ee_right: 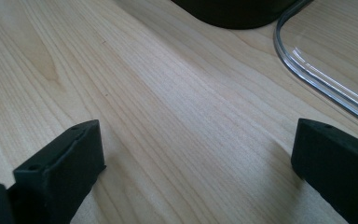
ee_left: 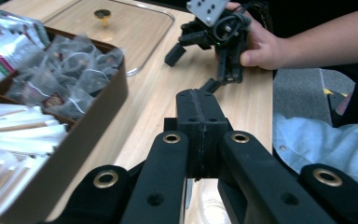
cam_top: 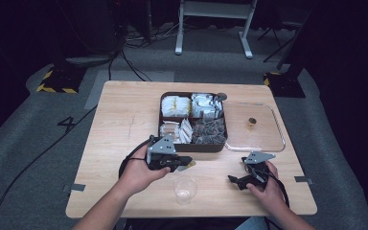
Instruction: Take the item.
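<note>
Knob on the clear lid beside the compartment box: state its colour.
Gold knob, clearest in the left gripper view.

Clear lid (cam_top: 268,136) on table (cam_top: 120,124), right of compartment box (cam_top: 165,98); cables on floor.

High view overhead, facing forward; gripper views close, sharing table (cam_top: 124,124).

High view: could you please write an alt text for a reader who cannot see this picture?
A person's two hands hold grippers over a wooden table: the left gripper, jaws shut, is above a clear glass cup, and the right gripper rests near the table's front edge. Behind them are a dark divided box of tea bags and packets and its clear lid.
</note>
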Demonstrator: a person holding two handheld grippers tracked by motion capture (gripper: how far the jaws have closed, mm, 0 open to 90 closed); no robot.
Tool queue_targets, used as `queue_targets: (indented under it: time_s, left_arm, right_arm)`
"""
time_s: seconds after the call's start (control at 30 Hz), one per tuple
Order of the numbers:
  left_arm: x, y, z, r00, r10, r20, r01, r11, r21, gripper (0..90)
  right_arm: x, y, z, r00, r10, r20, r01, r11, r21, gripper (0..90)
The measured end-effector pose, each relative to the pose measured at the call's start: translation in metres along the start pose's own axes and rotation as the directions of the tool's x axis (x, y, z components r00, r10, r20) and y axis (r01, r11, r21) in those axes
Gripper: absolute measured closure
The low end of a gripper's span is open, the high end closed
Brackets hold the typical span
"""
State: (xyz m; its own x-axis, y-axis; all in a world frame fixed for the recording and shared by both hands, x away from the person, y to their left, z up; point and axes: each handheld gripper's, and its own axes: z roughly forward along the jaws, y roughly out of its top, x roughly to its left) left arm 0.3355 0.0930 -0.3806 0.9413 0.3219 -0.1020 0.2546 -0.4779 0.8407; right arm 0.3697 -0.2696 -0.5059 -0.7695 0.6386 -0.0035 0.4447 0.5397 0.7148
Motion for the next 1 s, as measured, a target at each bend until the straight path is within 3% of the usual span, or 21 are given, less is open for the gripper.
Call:
queue_targets:
  time_s: [0.57, 1.0]
  left_arm:
    - [-0.03, -0.011, 0.007, 0.998, 0.035, 0.052, -0.036, 0.9991, 0.02, 90.0]
    - [-0.033, -0.024, 0.012, 0.9977, 0.01, 0.067, -0.012, 0.9997, 0.022, 90.0]
  right_arm:
    - [0.0, 0.0, 0.0, 1.0, 0.0, 0.0, 0.0, 1.0, 0.0, 2.5]
    - [0.0, 0.0, 0.0, 1.0, 0.0, 0.0, 0.0, 1.0, 0.0, 2.5]
